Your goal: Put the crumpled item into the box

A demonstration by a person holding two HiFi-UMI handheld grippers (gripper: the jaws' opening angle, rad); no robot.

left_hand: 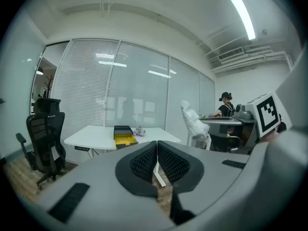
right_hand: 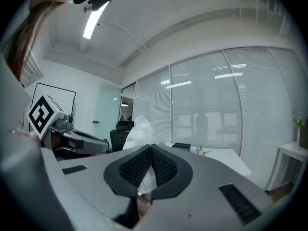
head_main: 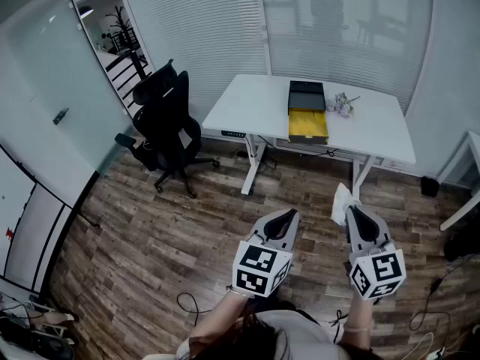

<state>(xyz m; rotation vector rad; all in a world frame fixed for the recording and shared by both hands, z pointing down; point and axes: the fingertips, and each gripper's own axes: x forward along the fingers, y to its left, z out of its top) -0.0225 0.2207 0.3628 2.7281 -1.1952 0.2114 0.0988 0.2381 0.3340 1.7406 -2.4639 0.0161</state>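
A crumpled white item (head_main: 343, 203) sticks out of my right gripper (head_main: 355, 213), whose jaws are shut on it; in the right gripper view the crumpled white item (right_hand: 139, 134) rises above the jaw tips. My left gripper (head_main: 288, 217) is shut with nothing in it, its jaws pressed together in the left gripper view (left_hand: 157, 143). The box (head_main: 307, 112), black with a yellow inside, lies open on the white table (head_main: 247, 103) well ahead of both grippers. From the left gripper view the box (left_hand: 123, 134) shows on the table (left_hand: 91, 135), and the crumpled item (left_hand: 194, 122) at the right.
A black office chair (head_main: 169, 126) stands left of the table. A small bunch of flowers (head_main: 342, 103) lies right of the box. Wooden floor (head_main: 150, 238) lies between me and the table; cables trail near my feet. A second white table edge (head_main: 465, 178) shows at the right.
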